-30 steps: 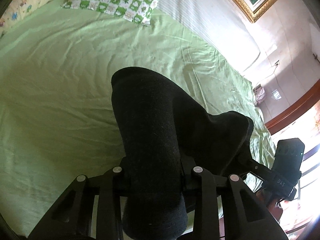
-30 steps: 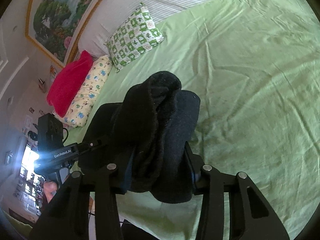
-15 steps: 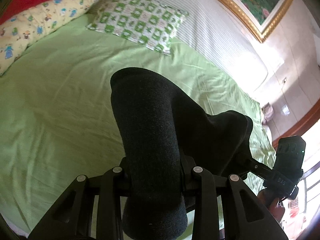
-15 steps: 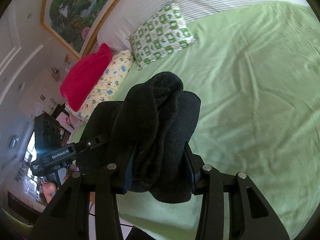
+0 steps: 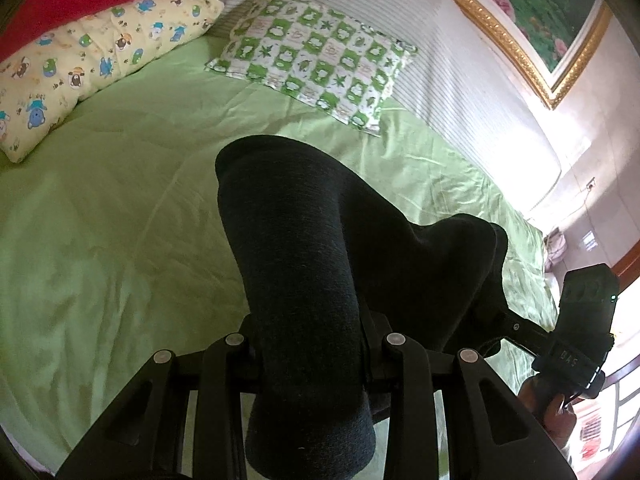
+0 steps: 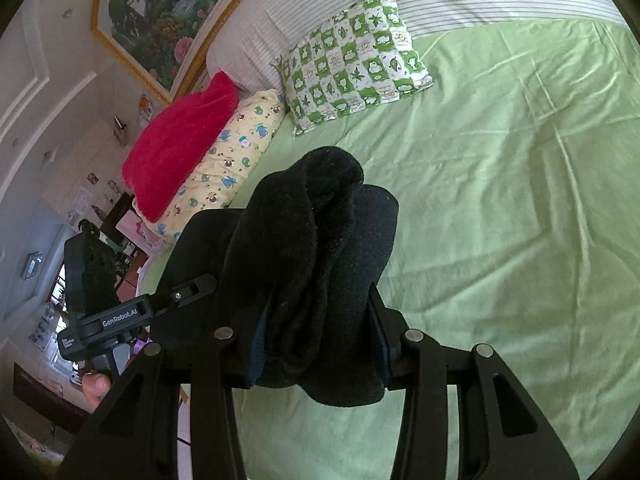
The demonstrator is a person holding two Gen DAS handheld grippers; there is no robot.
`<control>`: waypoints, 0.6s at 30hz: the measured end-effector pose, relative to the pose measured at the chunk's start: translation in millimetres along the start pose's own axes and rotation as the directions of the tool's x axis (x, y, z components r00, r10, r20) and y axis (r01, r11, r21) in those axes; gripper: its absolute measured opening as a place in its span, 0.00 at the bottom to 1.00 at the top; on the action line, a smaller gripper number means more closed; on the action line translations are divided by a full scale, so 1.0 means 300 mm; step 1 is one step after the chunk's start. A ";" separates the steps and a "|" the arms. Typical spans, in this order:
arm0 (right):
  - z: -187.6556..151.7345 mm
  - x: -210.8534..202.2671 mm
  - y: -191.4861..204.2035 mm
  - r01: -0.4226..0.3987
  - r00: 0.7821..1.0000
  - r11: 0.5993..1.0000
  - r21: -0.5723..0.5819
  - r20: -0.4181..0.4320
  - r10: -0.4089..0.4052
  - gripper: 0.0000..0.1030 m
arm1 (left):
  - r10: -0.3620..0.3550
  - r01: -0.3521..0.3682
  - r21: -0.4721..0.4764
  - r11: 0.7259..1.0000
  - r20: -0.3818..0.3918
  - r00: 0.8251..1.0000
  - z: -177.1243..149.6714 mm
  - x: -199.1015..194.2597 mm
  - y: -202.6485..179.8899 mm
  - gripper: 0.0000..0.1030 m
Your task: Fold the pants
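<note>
The black pants point(image 5: 304, 264) hang between my two grippers above the green bed sheet point(image 5: 100, 208). My left gripper point(image 5: 308, 344) is shut on a thick fold of the pants, which hides its fingertips. My right gripper point(image 6: 316, 332) is shut on another bunched fold of the pants point(image 6: 316, 248). The right gripper also shows at the right edge of the left wrist view point(image 5: 576, 336), and the left gripper at the left of the right wrist view point(image 6: 120, 312). The fabric spans between them, lifted off the bed.
A green-and-white checked pillow point(image 6: 352, 60), a yellow cartoon pillow point(image 6: 232, 152) and a red pillow point(image 6: 180, 140) lie at the head of the bed by the striped headboard point(image 5: 440, 68). A framed painting point(image 6: 160, 12) hangs above. The bed's edge is near me.
Both grippers have risen and tilted up with the pants; the pillows and headboard have come further into view. The grip on the pants is unchanged.
</note>
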State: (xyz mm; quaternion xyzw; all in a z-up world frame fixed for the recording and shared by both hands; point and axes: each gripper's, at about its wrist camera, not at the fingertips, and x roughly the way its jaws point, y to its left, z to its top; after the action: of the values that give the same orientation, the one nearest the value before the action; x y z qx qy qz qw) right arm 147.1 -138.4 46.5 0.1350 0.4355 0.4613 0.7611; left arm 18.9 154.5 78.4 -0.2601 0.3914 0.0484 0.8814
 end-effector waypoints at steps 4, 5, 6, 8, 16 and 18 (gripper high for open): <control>0.028 0.034 0.003 0.006 1.000 1.000 -0.015 -0.007 -0.006 0.43 | 0.007 -0.006 -0.020 1.000 0.004 1.000 0.024 0.023 0.018 0.31; 0.035 0.043 0.004 0.007 1.000 1.000 -0.019 -0.009 -0.007 0.43 | 0.008 -0.008 -0.023 1.000 0.004 1.000 0.029 0.027 0.022 0.31; 0.040 0.049 0.004 0.007 1.000 1.000 -0.022 -0.011 -0.007 0.43 | 0.009 -0.009 -0.028 1.000 0.005 1.000 0.034 0.031 0.027 0.31; 0.049 0.060 0.006 0.008 1.000 1.000 -0.026 -0.014 -0.008 0.43 | 0.009 -0.009 -0.032 0.999 0.004 1.000 0.040 0.037 0.031 0.31; 0.075 0.107 -0.008 0.007 1.000 1.000 -0.021 -0.025 -0.008 0.43 | 0.016 -0.016 -0.044 0.999 0.000 1.000 0.062 0.068 0.050 0.31; 0.078 0.121 -0.015 0.014 0.999 1.000 -0.018 -0.031 -0.015 0.43 | 0.016 -0.016 -0.049 0.999 -0.006 1.000 0.066 0.083 0.055 0.31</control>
State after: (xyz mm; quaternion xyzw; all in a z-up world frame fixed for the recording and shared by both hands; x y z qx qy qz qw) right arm 175.3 -106.3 38.0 0.1179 0.4443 0.4617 0.7587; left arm 44.5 175.8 64.7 -0.2788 0.3948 0.0641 0.8731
